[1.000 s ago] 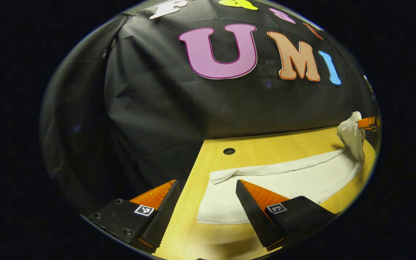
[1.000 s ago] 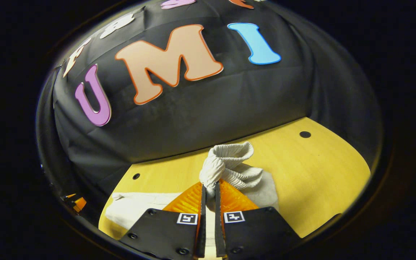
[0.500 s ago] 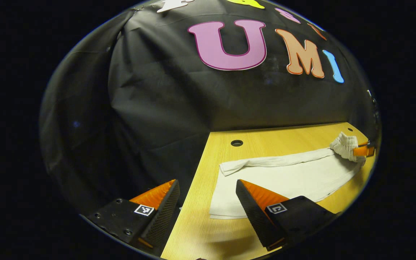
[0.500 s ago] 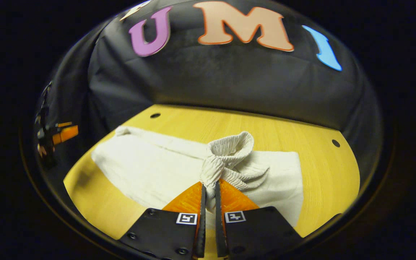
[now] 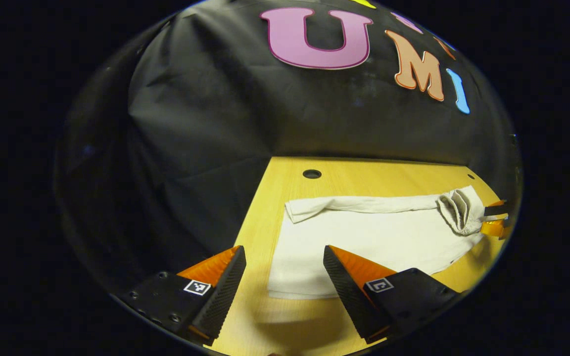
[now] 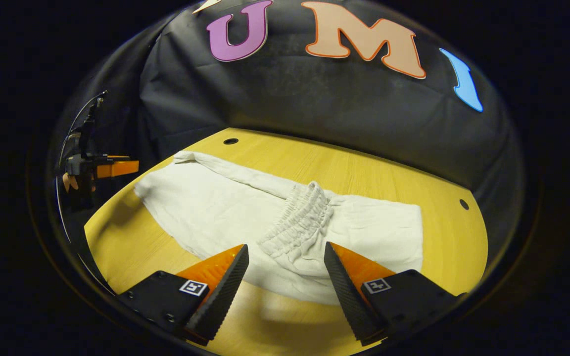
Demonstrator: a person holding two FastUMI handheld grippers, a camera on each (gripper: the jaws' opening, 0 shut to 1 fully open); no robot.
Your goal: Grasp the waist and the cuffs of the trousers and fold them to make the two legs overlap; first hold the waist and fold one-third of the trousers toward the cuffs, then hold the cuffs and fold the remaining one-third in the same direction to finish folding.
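White trousers (image 5: pixel 379 242) lie flat on the wooden table (image 5: pixel 275 198), legs overlapped. Their cuff end (image 5: pixel 295 282) is just ahead of my left gripper (image 5: pixel 284 249), which hangs open above the table's near edge with nothing between its fingers. In the right gripper view the elastic waistband (image 6: pixel 300 220) lies folded over onto the trousers (image 6: pixel 201 207), bunched in a ridge. My right gripper (image 6: pixel 286 247) stands open just short of that waistband, touching nothing. The right gripper (image 5: pixel 494 218) also shows beside the folded waist (image 5: pixel 458 210) at the far right of the left gripper view.
The table has round holes (image 5: pixel 311 174) (image 6: pixel 230 141) (image 6: pixel 463 203) near its back edge. The black cloth wall rises right behind the table. In the right gripper view, the left gripper (image 6: pixel 114 168) and the hand (image 6: pixel 70 183) holding it are at the far left, off the table's end.
My right gripper has opened and let go of the waistband, which now lies folded down on the trousers. The left gripper stayed open near the cuffs, tilting slightly downward.
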